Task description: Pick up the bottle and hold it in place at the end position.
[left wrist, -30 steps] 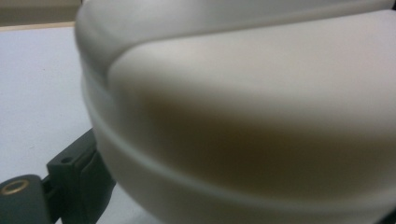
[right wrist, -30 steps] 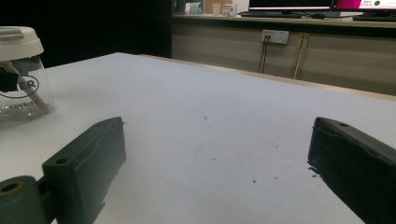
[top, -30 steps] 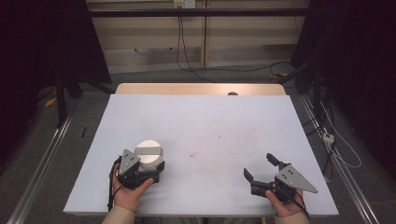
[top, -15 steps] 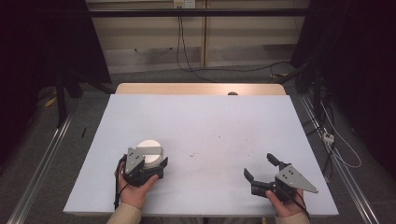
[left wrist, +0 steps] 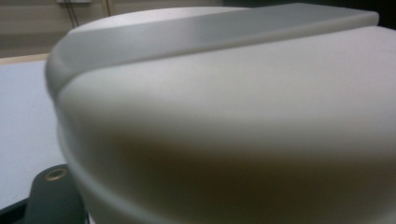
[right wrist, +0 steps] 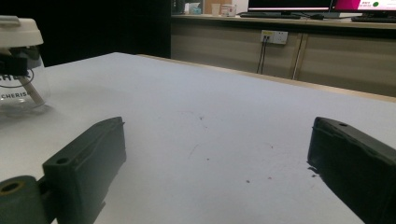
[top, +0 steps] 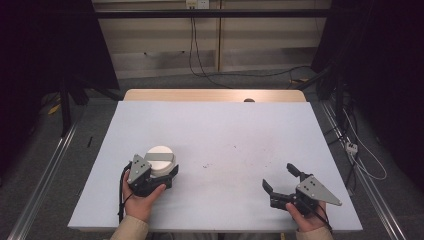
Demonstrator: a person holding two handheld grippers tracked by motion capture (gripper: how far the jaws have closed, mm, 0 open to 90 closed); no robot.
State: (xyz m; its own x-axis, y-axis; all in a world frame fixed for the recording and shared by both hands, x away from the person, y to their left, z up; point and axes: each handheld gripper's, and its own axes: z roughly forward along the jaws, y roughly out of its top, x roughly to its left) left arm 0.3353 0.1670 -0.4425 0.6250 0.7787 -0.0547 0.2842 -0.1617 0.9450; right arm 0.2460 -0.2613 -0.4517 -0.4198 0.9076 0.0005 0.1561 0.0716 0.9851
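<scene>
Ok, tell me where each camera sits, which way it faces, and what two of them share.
High view: above the near side, looking forward and down on the table; forearms, left gripper, right gripper.
Left gripper view: on that gripper, pressed up to the white-lidded jar; a bit of black jaw at the lower left.
Right gripper view: low over the table, two spread jaws.
Shared: the jar.
</scene>
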